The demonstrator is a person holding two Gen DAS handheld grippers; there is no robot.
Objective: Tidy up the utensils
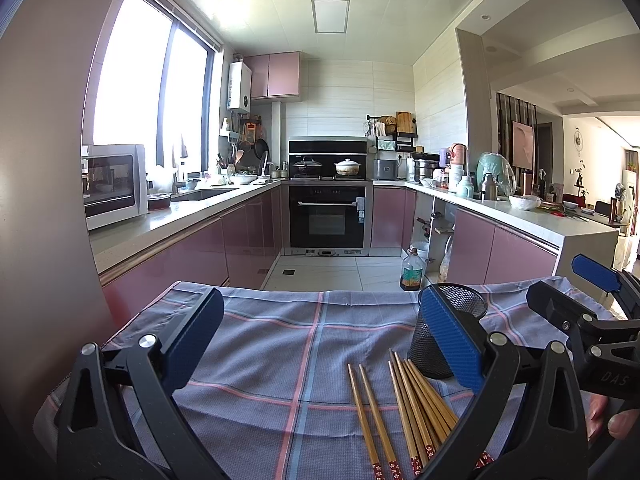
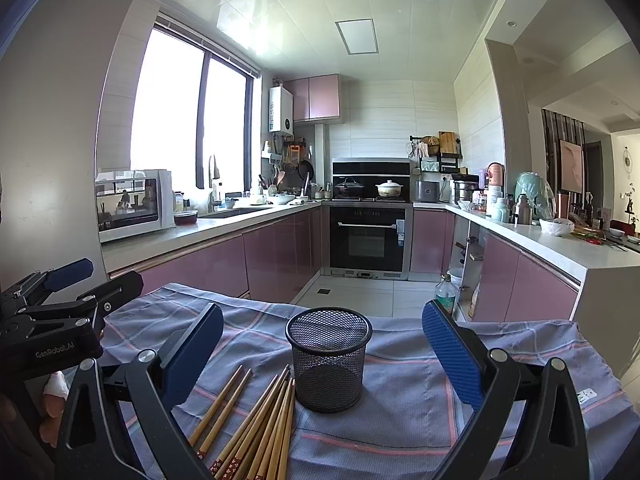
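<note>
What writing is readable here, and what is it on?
"GenRobot.AI": side of the left gripper, in the right wrist view.
"DAS", cut off: body of the right gripper, in the left wrist view.
Labels on the oil bottle, oven and water heater: too small to read.

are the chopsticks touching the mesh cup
Cannot tell. In the right wrist view the chopsticks end right at the base of the mesh cup, with no plain gap or contact; the left wrist view is partly blocked.

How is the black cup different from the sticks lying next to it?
The mesh cup stands upright; the chopsticks lie flat. The cup is black wire and looks empty; the chopsticks are tan wood with red patterned ends. There is one cup but many chopsticks. Both rest on the checked cloth.
</note>
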